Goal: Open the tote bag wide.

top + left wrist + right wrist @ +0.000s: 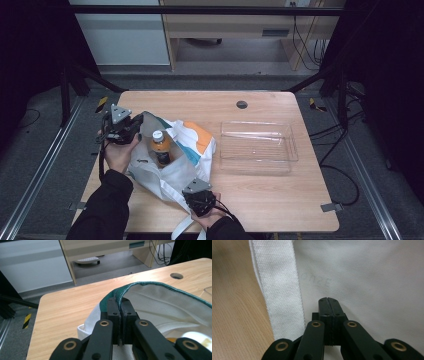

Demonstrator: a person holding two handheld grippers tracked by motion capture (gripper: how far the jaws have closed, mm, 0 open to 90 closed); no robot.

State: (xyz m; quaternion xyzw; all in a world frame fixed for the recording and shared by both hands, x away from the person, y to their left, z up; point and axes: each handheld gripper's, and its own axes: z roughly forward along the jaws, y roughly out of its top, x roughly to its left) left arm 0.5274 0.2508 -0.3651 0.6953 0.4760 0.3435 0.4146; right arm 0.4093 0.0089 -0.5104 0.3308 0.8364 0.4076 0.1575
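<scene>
A white tote bag (175, 167) with orange and teal patches lies open at the middle left of the wooden table (270, 200). An orange drink bottle (160, 148) with a pale cap stands inside it. My left gripper (141, 122) is at the bag's far left rim. In the left gripper view the left gripper (119, 302) is shut on the green-trimmed rim (150, 285), holding it up. My right gripper (194, 186) is at the bag's near edge. In the right gripper view the right gripper (328, 300) is shut, its tips against white fabric (367, 277) beside the strap (279, 290); I see no cloth between the jaws.
A clear plastic tray (256, 123) stands to the right of the bag. A round cable hole (242, 104) is near the table's far edge. A loose strap (181, 229) hangs over the near edge. Beyond the table are a wooden desk and floor cables.
</scene>
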